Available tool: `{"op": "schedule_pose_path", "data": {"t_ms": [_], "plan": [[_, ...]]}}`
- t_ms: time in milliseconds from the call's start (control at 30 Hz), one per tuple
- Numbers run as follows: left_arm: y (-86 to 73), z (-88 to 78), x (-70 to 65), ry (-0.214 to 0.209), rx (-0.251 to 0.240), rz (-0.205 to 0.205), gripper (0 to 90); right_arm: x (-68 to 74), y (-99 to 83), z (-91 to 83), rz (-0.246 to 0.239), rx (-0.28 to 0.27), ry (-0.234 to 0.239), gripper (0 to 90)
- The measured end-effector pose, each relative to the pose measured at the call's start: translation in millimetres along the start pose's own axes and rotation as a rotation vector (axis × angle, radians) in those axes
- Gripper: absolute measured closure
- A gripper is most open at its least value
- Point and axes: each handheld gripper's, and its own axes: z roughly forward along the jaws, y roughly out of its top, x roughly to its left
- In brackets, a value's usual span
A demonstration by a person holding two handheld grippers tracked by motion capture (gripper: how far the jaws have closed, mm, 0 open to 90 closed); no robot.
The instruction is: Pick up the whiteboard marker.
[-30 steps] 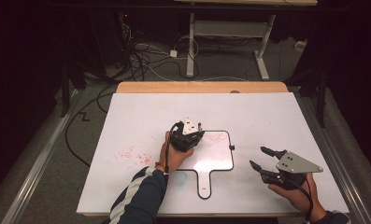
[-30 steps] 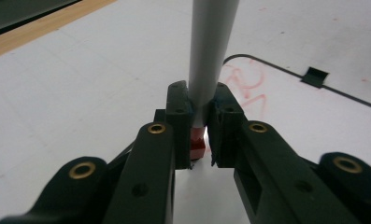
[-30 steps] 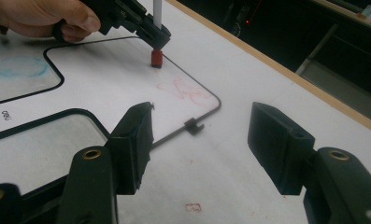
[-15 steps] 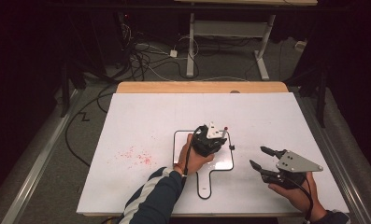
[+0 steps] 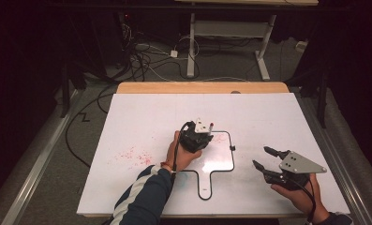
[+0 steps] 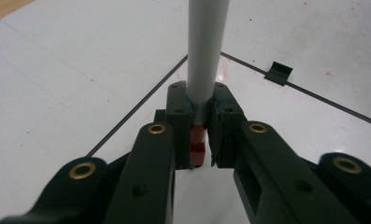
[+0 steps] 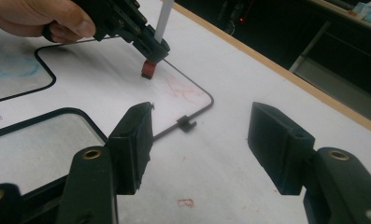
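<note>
A white sheet (image 5: 141, 126) covered the table (image 5: 202, 87), and on it lay a small whiteboard (image 5: 221, 161) with a thin black border and a handle-like tab pointing toward the person. The left gripper (image 5: 198, 139) stood over the far corner of that board, its jaws clamped tight on a marker (image 6: 205, 51), a white barrel with a red end (image 7: 148, 69) pointing down at the board. From the right gripper view the red end appeared to hover just above the surface beside faint red marks (image 7: 181, 93), though whether it touched could not be told. The right gripper (image 5: 267, 161) waited well apart, off the board's right edge, jaws spread wide with nothing between them. To do the marking well, the marker probably had to stay near upright in the clamp and come down lightly, since a hard press could push the barrel up through the jaws or slide the loose board. Strokes were best kept inside the black border, clear of the small black clip (image 6: 279, 73) on the edge. The idle gripper could have steadied the board by its tab if it began to creep.
</note>
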Motion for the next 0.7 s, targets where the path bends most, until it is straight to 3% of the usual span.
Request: {"op": "schedule_pose_path", "data": {"t_ms": [67,133,233,333,400,533,700], "plan": [[1.6,5.6,-1.6,0.002,-0.013,-0.003,78.6,0.4,0.2,0.9,-0.001,0.002,0.003,41.1],[4.3,11.3,-6.3,-0.032,-0.025,-0.019,78.6,0.8,0.3,1.7,-0.004,0.004,0.005,41.1],[10.5,21.1,-23.3,-0.060,-0.024,0.032,78.6,0.4,0.2,1.3,-0.007,0.000,0.005,41.1],[14.4,32.0,-33.2,-0.093,-0.032,0.041,78.6,-1.5,-0.8,0.8,-0.004,0.000,0.007,41.0],[16.5,36.9,-34.8,-0.116,-0.049,0.034,78.6,-1.6,-1.0,-0.3,-0.003,-0.006,0.007,41.0],[19.5,36.0,-33.4,-0.108,-0.047,0.043,78.5,-3.7,-1.3,-1.8,0.003,-0.013,0.010,41.1],[21.1,28.2,-30.1,-0.106,-0.066,0.038,78.5,-10.6,-3.0,7.4,0.059,-0.006,0.036,41.9]]}}
